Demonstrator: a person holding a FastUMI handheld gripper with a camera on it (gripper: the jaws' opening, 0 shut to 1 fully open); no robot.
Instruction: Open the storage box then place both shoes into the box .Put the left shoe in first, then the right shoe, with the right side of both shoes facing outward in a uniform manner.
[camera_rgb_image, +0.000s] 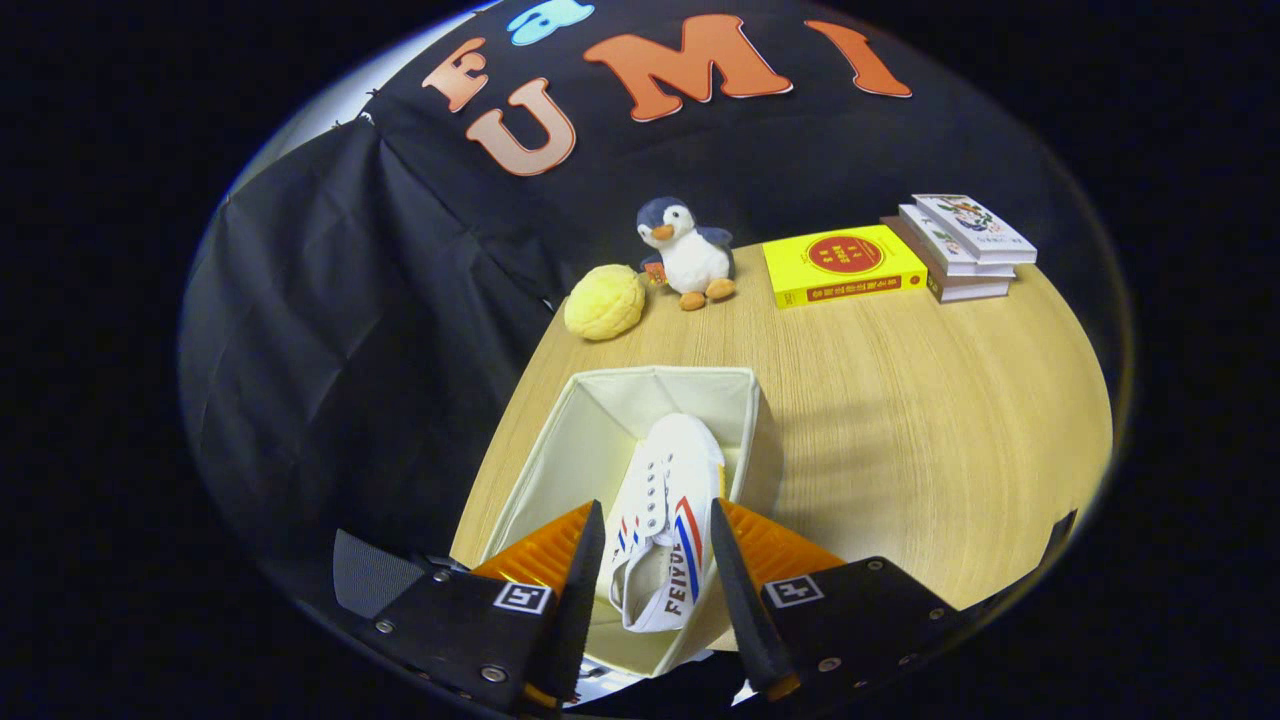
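White shoe (665, 520) is held between the closed-in fingers of the gripper (655, 560) over the open storage box (590, 440) – if released tilted, it may be caught on the fabric wall – orientation then lost.

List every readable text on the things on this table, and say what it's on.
"FEIYU": side of the white canvas shoe, lying in the cream fabric box between the gripper fingers; whether they press it is unclear.
Yellow book, stacked white books: print too small to read.
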